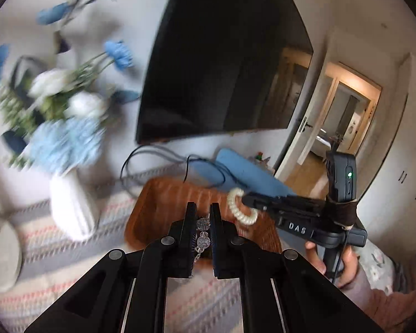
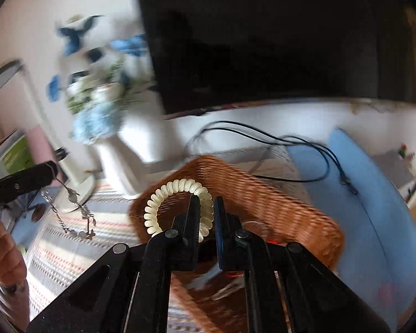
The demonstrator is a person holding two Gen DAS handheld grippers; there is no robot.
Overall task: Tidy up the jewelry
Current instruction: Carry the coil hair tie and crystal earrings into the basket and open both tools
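Observation:
My left gripper [image 1: 203, 208] is shut on a clear crystal bead chain [image 1: 203, 233] and holds it above the brown wicker basket [image 1: 163, 208]. In the right wrist view that chain [image 2: 69, 213] hangs from the left gripper [image 2: 51, 170] at the far left, over the striped cloth. My right gripper [image 2: 207, 201] is shut on a cream spiral hair tie [image 2: 177, 188] above the basket's [image 2: 277, 199] near rim. In the left wrist view the right gripper [image 1: 245, 198] holds the hair tie [image 1: 240, 208] over the basket's right side.
A white vase of blue and white flowers [image 1: 69, 202] stands left of the basket on a striped cloth [image 1: 52, 247]. A black screen [image 1: 224, 63] hangs behind. Black cables [image 2: 263, 136] run over a blue pad [image 2: 374, 208] at the right. A doorway [image 1: 338, 122] is far right.

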